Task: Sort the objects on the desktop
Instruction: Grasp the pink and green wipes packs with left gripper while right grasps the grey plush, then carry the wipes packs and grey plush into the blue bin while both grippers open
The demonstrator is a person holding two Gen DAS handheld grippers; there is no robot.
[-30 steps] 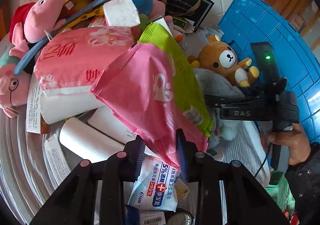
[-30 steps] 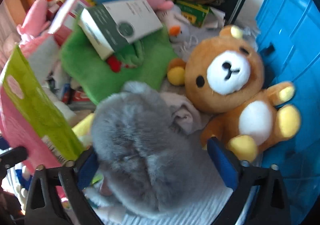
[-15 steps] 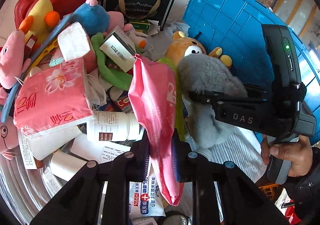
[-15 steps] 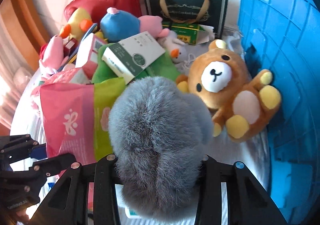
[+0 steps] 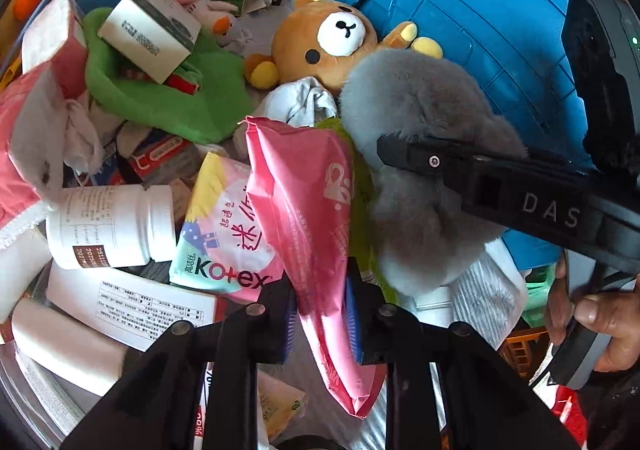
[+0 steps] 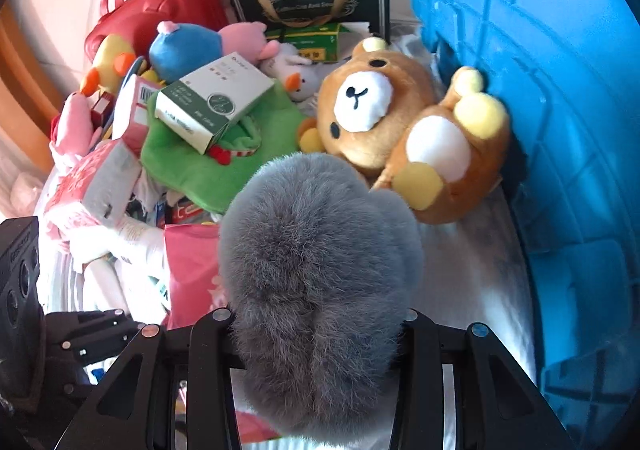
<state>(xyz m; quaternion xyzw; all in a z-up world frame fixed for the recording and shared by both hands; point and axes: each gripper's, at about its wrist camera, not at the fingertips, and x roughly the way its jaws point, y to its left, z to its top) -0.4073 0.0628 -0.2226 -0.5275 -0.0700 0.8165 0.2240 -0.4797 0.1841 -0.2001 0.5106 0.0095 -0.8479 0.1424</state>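
White tiles and a wooden edge are showing behind a crowded counter. The left gripper (image 5: pixel 320 304) is pinching a pink packet (image 5: pixel 308 210) between nearly closed jaws, low on its body, so the packet is standing upright and free of the pile. A green packet (image 5: pixel 362 186) is lying tight behind the pink one; I cannot tell if the jaws are gripping it too.

The right gripper (image 6: pixel 316 334) is squeezing a grey fluffy toy (image 6: pixel 320 250) with jaws spread wide around the soft fur. It is sitting at 3 o'clock from the pink packet, almost touching it. I think both things are being held clear of the heap so they can be carried to separate places.

At 12 o'clock of the grey toy, a brown bear (image 6: pixel 404 130) is leaning against the blue crate (image 6: pixel 560 90), possibly the place for toys. At 10 o'clock in the left view, a Kotex pack (image 5: pixel 224 234) and a white bottle (image 5: pixel 112 226) are waiting in the pile.
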